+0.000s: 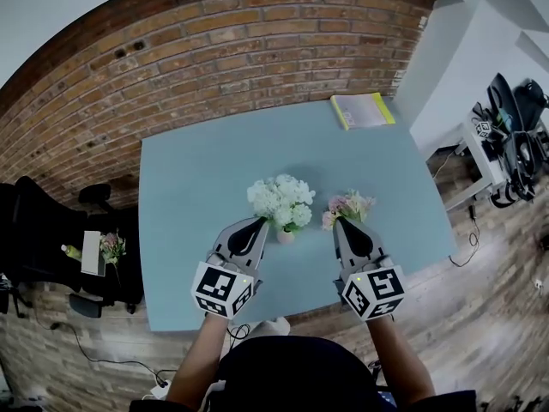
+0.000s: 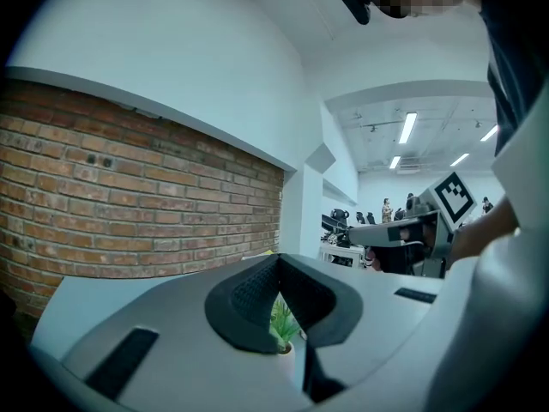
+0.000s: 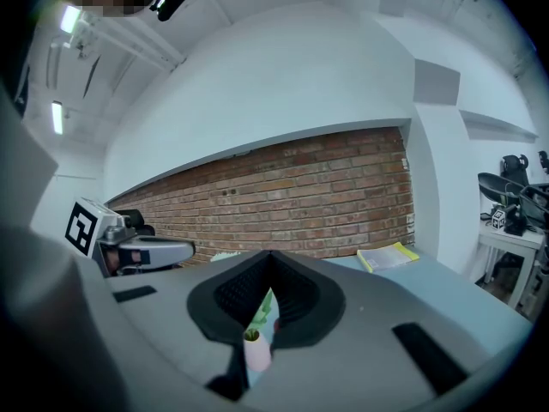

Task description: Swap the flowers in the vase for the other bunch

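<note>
Left tool (image 1: 259, 222) and right tool (image 1: 341, 221), closed, flank vase (image 1: 285, 237).

I saw bare tabletop (image 1: 202, 170) left and beyond; white flowers (image 1: 281, 201) in a vase (image 1: 286, 237) and a pink bunch (image 1: 347, 205) just beside blocked the middle, a yellow book (image 1: 363, 110) the far corner.

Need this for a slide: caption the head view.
Shut left tongs and right tongs near a vase of white flowers, pink bunch beside it, on a blue table.
</note>
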A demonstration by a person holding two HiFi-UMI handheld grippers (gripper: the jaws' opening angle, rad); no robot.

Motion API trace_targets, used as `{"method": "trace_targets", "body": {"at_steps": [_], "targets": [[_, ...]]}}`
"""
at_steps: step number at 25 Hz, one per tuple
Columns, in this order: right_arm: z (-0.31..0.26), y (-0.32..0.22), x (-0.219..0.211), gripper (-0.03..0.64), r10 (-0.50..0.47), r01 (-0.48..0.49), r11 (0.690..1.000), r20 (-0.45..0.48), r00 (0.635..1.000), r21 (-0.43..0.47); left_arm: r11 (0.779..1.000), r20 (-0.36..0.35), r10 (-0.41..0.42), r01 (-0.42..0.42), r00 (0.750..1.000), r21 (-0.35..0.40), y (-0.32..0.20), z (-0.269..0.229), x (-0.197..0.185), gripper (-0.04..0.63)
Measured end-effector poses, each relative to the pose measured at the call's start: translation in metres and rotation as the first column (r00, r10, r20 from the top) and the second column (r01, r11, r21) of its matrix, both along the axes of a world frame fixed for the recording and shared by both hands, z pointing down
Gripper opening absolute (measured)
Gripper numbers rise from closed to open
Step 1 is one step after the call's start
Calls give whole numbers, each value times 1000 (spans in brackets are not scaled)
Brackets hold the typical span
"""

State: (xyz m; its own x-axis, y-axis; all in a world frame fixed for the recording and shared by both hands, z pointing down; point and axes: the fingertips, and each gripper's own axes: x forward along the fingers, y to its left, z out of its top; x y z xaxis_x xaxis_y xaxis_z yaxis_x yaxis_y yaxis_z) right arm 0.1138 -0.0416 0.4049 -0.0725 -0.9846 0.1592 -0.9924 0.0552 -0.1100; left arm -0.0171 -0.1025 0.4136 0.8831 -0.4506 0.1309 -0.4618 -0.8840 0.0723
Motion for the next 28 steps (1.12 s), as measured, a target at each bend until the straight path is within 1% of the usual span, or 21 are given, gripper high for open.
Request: {"method": "trace_targets", "body": {"at_steps": [6,11,17,24,28], "targets": [[-2,-20,-1,12,37,-37,999,1,999,-3,999,-15,35,-35,999,-2,-17,-1,0,6],[-2,-30,1,12,66,-66,998,3,998,-13,997,-25,75,-75,997,-5,-21,2,0,6],[2,-32,-2,12,86,-86,996,-1,996,-19,996,-31,86,-87,996,-25,-22,11,-4,6],[1,-26,4,12,93,-93,996,-4,996,-17,998,-38,57,-58,998,-38,-29,14,-12,6],[5,-28,9,12,76,-76,997,-1,997,-23,998,-41,28,-30,999,-47,-31,16,-13,6]]}}
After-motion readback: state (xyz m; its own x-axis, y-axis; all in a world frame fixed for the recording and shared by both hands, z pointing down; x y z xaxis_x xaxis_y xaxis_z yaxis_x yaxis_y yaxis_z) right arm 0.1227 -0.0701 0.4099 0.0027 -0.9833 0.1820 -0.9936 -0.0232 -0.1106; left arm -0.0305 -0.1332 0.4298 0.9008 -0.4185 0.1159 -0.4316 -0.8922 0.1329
